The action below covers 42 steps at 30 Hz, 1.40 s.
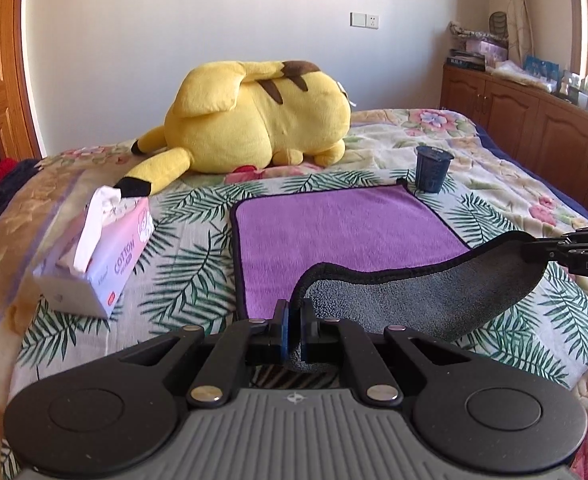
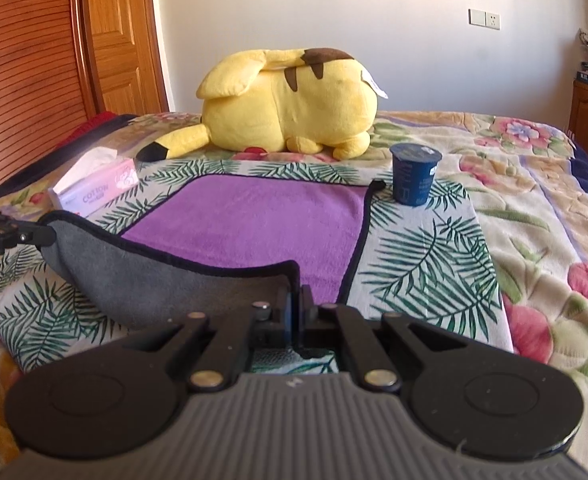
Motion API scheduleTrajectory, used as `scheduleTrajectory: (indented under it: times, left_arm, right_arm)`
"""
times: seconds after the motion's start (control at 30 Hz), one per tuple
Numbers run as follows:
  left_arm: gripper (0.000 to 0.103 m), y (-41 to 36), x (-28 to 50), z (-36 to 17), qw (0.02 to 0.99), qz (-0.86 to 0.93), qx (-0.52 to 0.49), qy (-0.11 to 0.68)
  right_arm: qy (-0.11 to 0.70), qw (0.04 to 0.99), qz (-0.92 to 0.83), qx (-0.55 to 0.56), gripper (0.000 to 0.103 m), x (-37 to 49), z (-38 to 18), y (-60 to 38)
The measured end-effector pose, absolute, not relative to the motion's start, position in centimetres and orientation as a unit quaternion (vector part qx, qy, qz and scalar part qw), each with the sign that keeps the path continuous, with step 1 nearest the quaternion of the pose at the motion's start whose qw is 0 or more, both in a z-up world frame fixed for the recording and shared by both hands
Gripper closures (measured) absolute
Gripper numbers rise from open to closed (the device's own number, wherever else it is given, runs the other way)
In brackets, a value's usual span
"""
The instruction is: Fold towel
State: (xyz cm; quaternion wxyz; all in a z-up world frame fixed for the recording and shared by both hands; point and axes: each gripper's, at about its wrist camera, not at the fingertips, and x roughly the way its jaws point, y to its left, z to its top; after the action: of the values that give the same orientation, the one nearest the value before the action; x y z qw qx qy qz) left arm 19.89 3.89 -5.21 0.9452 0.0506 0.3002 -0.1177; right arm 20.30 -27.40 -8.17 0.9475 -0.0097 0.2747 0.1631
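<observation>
With the left gripper and right gripper each clenched on 1 near towel corner, the first fold is underway; next, carry both to the far edge.

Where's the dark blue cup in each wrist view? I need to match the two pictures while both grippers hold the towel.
Left wrist: the dark blue cup stands right of centre, just past the purple towel's far right corner.
Right wrist: the cup stands right of centre, beside the same towel corner.
Shared landmark: the yellow plush toy lying behind the cup to its left.
</observation>
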Motion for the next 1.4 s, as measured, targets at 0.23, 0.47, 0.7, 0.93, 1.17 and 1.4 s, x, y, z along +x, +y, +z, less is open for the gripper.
scheduleTrajectory:
  times: [0.23,0.47,0.7,0.93,1.17,1.4]
  left_arm:
    - [0.103,3.5,20.3,-4.5,0.947,-0.124,0.056,0.292]
    - [0.103,3.5,21.1,-3.8,0.95,-0.122,0.062,0.281]
    - [0.103,3.7,22.6,-2.8,0.952,-0.13,0.065,0.269]
    - [0.103,3.4,24.4,-1.8,0.955,-0.13,0.076,0.257]
    - [0.103,3.5,25.8,-0.3,0.959,-0.124,0.076,0.244]
    - [0.103,3.3,28.1,0.4,0.963,-0.108,0.086,0.233]
  right_arm:
    - [0.265,0.95,0.164,-0.013,0.1,21.0,-8.0,-27.3]
    - [0.241,0.956,0.168,-0.014,0.1,21.2,-7.3,-27.2]
    - [0.232,0.959,0.162,-0.019,0.1,22.4,-6.7,-27.2]
    - [0.219,0.962,0.164,-0.027,0.1,23.3,-5.9,-27.0]
    - [0.197,0.968,0.149,-0.038,0.1,24.8,-4.8,-26.7]
    - [0.19,0.97,0.137,-0.062,0.1,26.7,-3.6,-26.3]
